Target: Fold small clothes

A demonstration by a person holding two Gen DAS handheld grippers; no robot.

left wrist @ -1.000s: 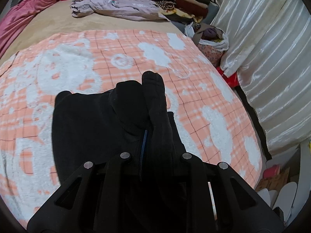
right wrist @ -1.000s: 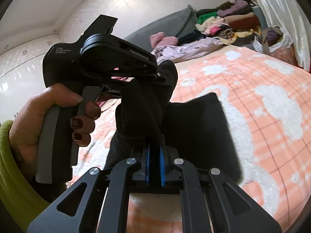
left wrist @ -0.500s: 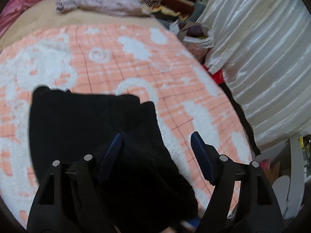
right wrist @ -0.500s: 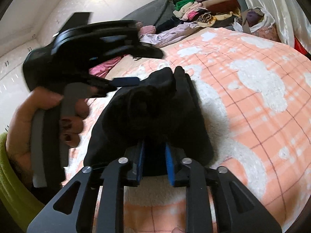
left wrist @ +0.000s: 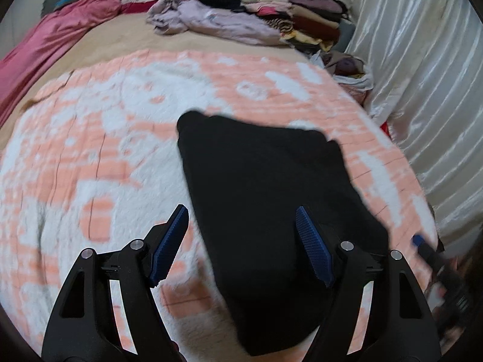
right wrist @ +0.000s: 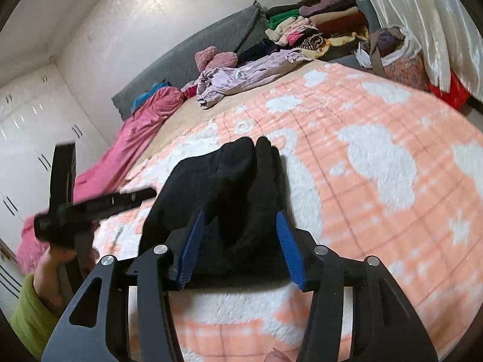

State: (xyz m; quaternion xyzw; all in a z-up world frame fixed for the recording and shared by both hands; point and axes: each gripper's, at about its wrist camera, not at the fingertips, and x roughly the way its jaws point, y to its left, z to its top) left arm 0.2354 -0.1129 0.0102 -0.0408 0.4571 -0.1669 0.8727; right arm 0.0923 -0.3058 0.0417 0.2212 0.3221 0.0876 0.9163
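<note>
Black cloth, the folded garment (left wrist: 271, 211), lies flat on our peach-and-white blanket (left wrist: 105, 166). Our left gripper (left wrist: 241, 226) hangs over its near half with the blue pads (left wrist: 170, 241) spread wide and holding nothing: the left pad sits just off the garment's left edge, over the blanket, and the right pad is over the cloth. From the right wrist, our right gripper (right wrist: 240, 226) is likewise released, its fingers (right wrist: 289, 247) parted to either side of the bunched end of the garment (right wrist: 235, 187), which rises in two dark folds between and beyond them; we cannot tell if the pads touch it. To the left in that view, the other gripper's body is blurred, gripped by a hand (right wrist: 57, 268) in a green sleeve. Farther up the bed lie a lilac garment (left wrist: 211, 21), a stack of folded clothes (left wrist: 289, 15) and a pink quilt (left wrist: 54, 36). Pale curtains (left wrist: 422, 75) hang along the right side.
</note>
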